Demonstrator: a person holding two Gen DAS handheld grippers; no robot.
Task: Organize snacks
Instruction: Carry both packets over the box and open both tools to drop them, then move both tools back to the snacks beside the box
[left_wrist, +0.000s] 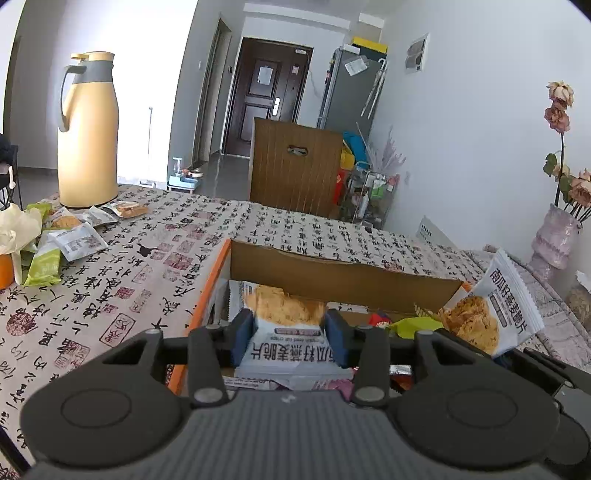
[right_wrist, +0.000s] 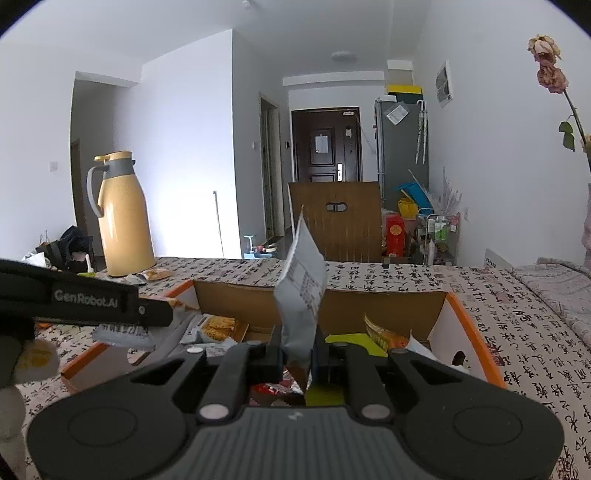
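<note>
A cardboard box (left_wrist: 332, 271) (right_wrist: 384, 304) with an orange rim stands open on the table and holds several snack packets. In the left wrist view my left gripper (left_wrist: 290, 332) reaches into the box, its blue pads (left_wrist: 243, 330) touching both sides of a white oat-crisp packet (left_wrist: 288, 350) that lies flat over the others. My right gripper (right_wrist: 299, 354) is shut on the bottom edge of a second white packet (right_wrist: 304, 280) (left_wrist: 506, 299), which stands upright above the box's middle. The left gripper's finger (right_wrist: 88, 299) shows at the left of the right wrist view.
A yellow thermos jug (left_wrist: 88, 140) (right_wrist: 123, 221) stands at the table's far left, with loose snack packets (left_wrist: 74, 240) in front of it. A wooden chair back (left_wrist: 295, 166) rises behind the table. A vase with dried flowers (left_wrist: 554, 240) stands at the right.
</note>
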